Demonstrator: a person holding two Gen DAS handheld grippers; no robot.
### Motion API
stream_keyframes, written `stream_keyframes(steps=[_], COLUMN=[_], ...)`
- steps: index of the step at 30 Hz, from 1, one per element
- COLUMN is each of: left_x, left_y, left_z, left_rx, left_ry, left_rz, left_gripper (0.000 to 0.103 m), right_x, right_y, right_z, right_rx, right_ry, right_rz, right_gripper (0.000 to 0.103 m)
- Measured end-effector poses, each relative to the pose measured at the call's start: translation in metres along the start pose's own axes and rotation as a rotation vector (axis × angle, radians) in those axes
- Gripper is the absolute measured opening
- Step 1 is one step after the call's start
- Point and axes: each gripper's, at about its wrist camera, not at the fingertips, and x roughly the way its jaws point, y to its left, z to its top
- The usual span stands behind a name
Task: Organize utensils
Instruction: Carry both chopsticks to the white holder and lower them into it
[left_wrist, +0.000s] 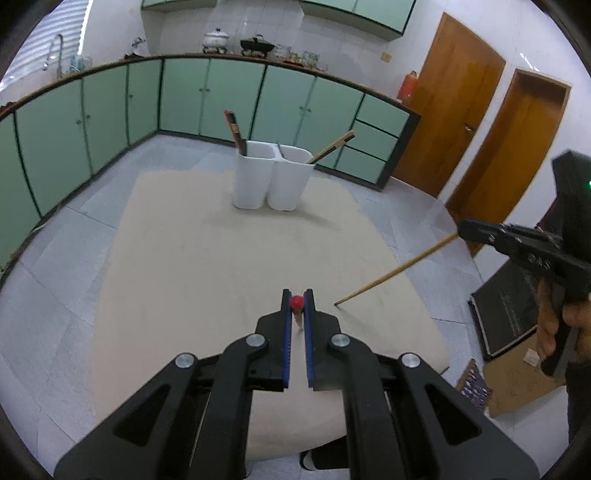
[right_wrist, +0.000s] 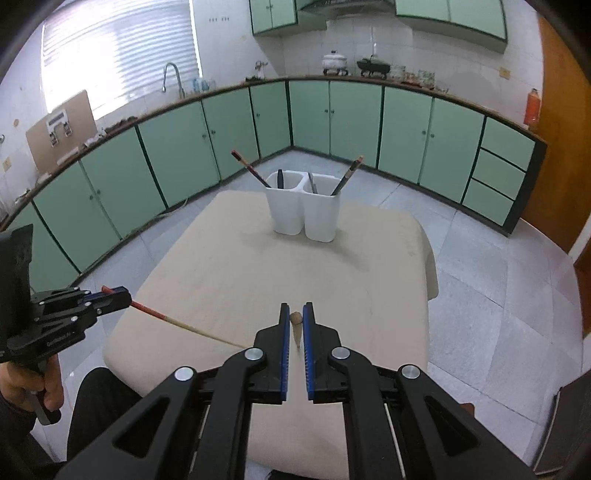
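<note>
A red-tipped chopstick (left_wrist: 296, 308) is clamped in the nearly closed left gripper (left_wrist: 297, 300), and a plain wooden chopstick (right_wrist: 296, 326) in the equally closed right gripper (right_wrist: 296, 314), both above the table's (right_wrist: 229, 266) near edge. The white two-part holder (right_wrist: 304, 210), already holding utensils, is set toward the far edge. With each stick pinched at one end, swivelling or slipping could be caused, and the holder's rim could be missed.

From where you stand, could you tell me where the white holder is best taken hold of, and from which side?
Grip the holder by the near rim of its right cup, coming straight down. Its body looks too broad for the jaws, while the rim wall is thin and upright. The near edge is clear: the chopsticks lean outward to the sides.
</note>
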Motion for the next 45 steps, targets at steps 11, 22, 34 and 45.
stream_keyframes(steps=[11,22,34,45], left_x=[-0.002,-0.024,-0.021,-0.007], left_y=[-0.004,-0.005,-0.005,-0.002], left_z=[0.066,0.163,0.218,0.258], left_rx=[0.075,0.116,0.119,0.101], left_ry=[-0.006,-0.102,-0.136,-0.159], left_rz=[0.019,0.090,0.129,0.136], left_gripper=[0.005,0.005,0.005,0.005], right_x=[0.010,-0.025,-0.030,-0.021], right_y=[-0.006,0.002,0.005,0.000], right_z=[0.064,0.141,0.197,0.241], right_rx=[-0.002,-0.019,-0.022,-0.008], right_ry=[0.086,-0.010,-0.063,-0.104], right_rz=[0.014,-0.002,-0.025,-0.053], right_gripper=[0.007,0.007,0.007,0.007])
